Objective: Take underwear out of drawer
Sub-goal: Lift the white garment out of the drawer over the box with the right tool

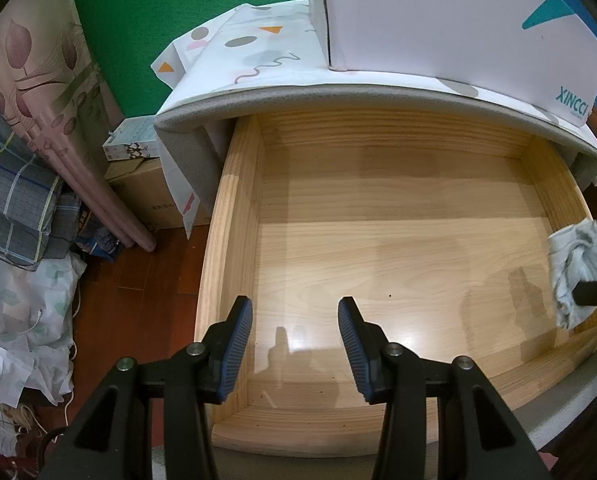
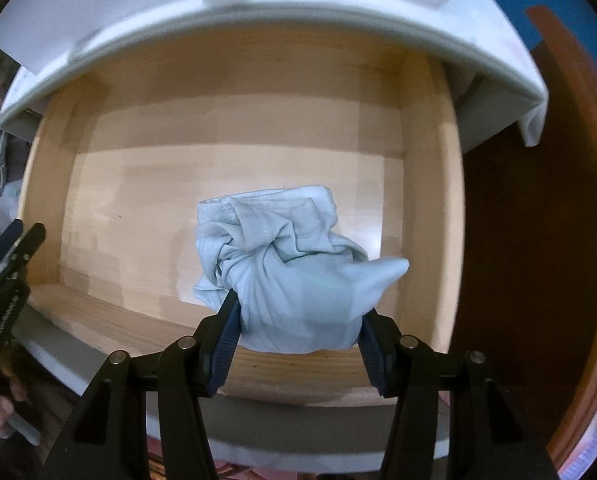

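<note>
Pale blue crumpled cotton underwear [image 2: 282, 276] is clamped in the right gripper [image 2: 298, 340] at 6 o'clock over the pine drawer [image 2: 226, 128] — lift straight up, clear the front wall. Left gripper [image 1: 295, 344] hangs open, empty.

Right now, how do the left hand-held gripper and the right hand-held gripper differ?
The left hand-held gripper is open with nothing between its blue pads; the right hand-held gripper is shut on the pale blue underwear. The left one looks over the bare wooden floor of the drawer, while the right one has the bunched cloth hanging from it above that floor. Both share black frames and ribbed blue pads.
</note>
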Motion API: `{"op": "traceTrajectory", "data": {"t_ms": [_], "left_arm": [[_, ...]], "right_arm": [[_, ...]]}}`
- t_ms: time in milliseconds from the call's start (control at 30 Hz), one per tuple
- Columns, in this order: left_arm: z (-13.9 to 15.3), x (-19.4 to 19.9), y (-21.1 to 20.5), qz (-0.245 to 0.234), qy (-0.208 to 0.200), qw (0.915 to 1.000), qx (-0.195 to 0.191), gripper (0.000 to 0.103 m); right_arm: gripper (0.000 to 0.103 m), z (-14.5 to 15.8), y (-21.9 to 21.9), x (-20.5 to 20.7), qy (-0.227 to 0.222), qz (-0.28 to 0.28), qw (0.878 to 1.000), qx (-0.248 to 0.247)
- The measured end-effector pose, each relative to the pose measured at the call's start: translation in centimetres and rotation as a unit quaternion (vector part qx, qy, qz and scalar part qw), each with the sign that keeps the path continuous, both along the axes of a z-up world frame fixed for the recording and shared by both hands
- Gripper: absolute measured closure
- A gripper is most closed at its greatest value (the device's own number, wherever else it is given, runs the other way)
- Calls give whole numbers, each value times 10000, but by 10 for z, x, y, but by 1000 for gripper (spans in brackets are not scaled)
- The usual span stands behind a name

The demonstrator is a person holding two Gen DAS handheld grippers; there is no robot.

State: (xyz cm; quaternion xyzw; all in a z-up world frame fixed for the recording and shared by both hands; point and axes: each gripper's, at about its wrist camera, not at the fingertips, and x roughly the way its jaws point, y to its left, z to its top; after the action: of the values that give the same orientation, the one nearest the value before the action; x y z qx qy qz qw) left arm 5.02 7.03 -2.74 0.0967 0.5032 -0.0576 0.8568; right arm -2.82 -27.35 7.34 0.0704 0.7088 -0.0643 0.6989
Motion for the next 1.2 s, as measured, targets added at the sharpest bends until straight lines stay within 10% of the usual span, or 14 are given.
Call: {"op": "traceTrajectory", "data": {"t_ms": [1200], "left_arm": [[7, 0, 6, 64, -118, 9998, -117, 57]], "right_arm": [[53, 221, -19, 94, -2036, -38, 9778, -497]]}}
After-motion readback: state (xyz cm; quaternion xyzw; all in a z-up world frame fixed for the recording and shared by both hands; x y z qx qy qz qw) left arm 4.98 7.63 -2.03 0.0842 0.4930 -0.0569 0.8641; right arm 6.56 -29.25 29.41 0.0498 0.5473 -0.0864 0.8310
